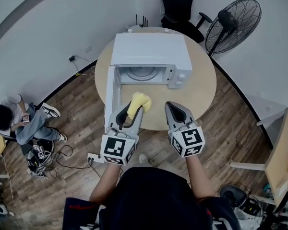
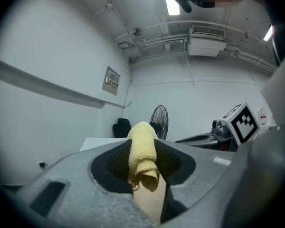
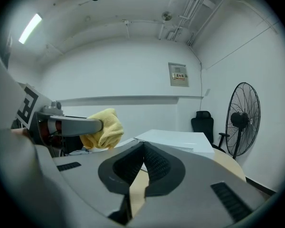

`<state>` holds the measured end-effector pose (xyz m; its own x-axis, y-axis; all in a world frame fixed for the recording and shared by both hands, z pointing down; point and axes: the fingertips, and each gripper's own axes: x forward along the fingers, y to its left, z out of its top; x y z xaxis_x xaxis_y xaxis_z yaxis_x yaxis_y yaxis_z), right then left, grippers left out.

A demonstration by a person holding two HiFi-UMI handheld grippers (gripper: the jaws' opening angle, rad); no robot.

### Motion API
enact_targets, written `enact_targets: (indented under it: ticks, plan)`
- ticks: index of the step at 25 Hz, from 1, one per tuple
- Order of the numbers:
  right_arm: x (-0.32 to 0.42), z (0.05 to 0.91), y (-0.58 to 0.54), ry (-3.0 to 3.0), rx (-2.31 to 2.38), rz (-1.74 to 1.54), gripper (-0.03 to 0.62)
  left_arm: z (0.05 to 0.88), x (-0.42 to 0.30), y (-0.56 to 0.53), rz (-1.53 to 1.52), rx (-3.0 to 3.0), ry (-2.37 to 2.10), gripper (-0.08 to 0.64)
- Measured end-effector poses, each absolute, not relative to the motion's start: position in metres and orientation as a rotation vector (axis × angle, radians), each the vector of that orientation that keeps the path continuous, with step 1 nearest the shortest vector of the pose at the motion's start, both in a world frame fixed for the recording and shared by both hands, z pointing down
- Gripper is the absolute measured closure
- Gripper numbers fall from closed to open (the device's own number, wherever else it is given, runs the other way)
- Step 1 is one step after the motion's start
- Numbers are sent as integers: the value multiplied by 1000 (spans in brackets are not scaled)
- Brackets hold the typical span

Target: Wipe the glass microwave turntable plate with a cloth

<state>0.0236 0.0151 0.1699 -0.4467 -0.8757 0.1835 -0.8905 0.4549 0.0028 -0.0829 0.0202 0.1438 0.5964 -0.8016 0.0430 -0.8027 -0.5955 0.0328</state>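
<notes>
Glass turntable plate (image 1: 142, 74): seated inside the cavity of the white microwave (image 1: 151, 49), whose door (image 1: 110, 92) stands open at the left, presumably to give access for wiping. Yellow cloth (image 1: 139, 102): clamped between the jaws of the left gripper (image 1: 133, 110), its bunched end protruding toward the microwave's opening above the round table (image 1: 204, 87); judged to be held ready, with the plate not yet touched. Right gripper (image 1: 173, 107): jaws pressed together on nothing, just in front of the microwave's control-panel side, likely kept free to steady or draw out the plate.
</notes>
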Motion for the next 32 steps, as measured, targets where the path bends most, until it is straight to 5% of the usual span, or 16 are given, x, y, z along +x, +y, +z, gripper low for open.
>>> enact_targets:
  ticks: [32]
  plan:
    - [55, 384, -74, -2373, 1062, 418, 584, 364, -49, -60, 342, 2464, -1339, 426]
